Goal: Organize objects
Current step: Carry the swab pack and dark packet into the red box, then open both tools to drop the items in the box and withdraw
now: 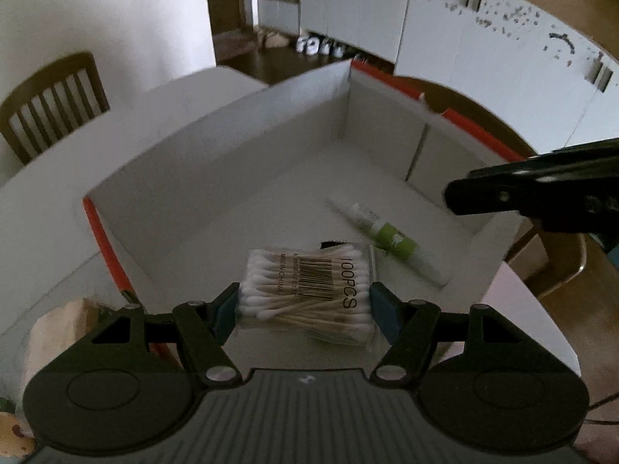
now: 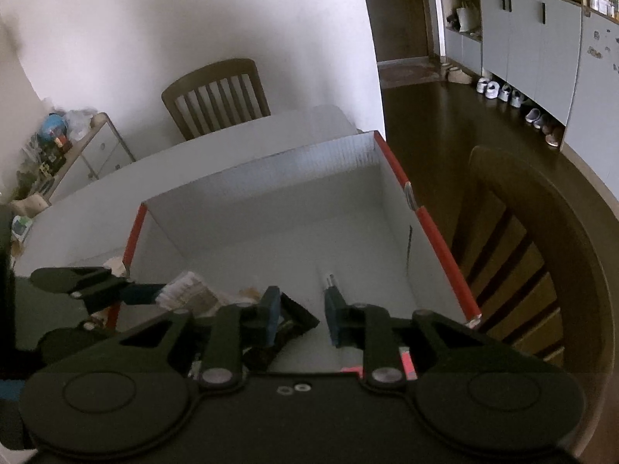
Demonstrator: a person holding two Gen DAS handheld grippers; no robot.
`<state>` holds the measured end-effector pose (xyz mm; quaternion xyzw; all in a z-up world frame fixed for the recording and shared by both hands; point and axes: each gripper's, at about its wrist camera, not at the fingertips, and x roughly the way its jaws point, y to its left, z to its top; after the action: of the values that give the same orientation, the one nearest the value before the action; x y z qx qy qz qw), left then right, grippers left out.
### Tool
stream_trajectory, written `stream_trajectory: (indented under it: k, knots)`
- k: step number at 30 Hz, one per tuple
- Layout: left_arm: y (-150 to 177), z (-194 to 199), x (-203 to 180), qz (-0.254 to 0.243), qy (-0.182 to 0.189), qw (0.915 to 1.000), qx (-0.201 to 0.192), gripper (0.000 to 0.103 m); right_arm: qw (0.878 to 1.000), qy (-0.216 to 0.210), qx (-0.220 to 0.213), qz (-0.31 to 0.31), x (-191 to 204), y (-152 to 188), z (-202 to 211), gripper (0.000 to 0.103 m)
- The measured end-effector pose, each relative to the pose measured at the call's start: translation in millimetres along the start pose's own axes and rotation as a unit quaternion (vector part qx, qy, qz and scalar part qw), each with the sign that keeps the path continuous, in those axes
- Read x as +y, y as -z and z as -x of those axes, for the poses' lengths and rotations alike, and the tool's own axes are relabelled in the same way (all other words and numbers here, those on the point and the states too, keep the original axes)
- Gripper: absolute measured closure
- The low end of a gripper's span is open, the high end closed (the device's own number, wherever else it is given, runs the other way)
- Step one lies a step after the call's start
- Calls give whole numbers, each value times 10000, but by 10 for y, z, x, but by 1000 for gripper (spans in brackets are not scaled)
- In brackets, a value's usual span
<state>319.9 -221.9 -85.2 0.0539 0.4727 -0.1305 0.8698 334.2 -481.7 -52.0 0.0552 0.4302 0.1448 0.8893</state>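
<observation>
Both the left gripper (image 1: pixel 303 303) and right gripper (image 2: pixel 301 315) are black, with round hubs, linkage arms on silver screws, ribbed grey housing, and blue pads (image 1: pixel 383 309) on the jaws.

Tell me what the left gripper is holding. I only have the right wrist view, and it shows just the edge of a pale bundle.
Observer: The left gripper is shut on a clear pack of cotton swabs printed 100PCS.
Operator: Is it over the box?
Observer: Yes, it is held over the near end of the white box.
Operator: What is the small tip beyond my fingers?
Observer: It belongs to a white tube with a green label, which lies on the box floor to the right of the pack.
</observation>
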Motion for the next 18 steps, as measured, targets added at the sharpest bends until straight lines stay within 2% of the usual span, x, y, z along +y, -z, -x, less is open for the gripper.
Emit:
stream_trajectory:
  k: [8,18]
  knots:
    - [-56,-111,101,196,-14,9997,158,32,9999,-47,56,77,-27,7,-10,75]
    - [-50,117,112,468,112,9987,-176,32,9997,-152,52,187,-42,-13,53,74]
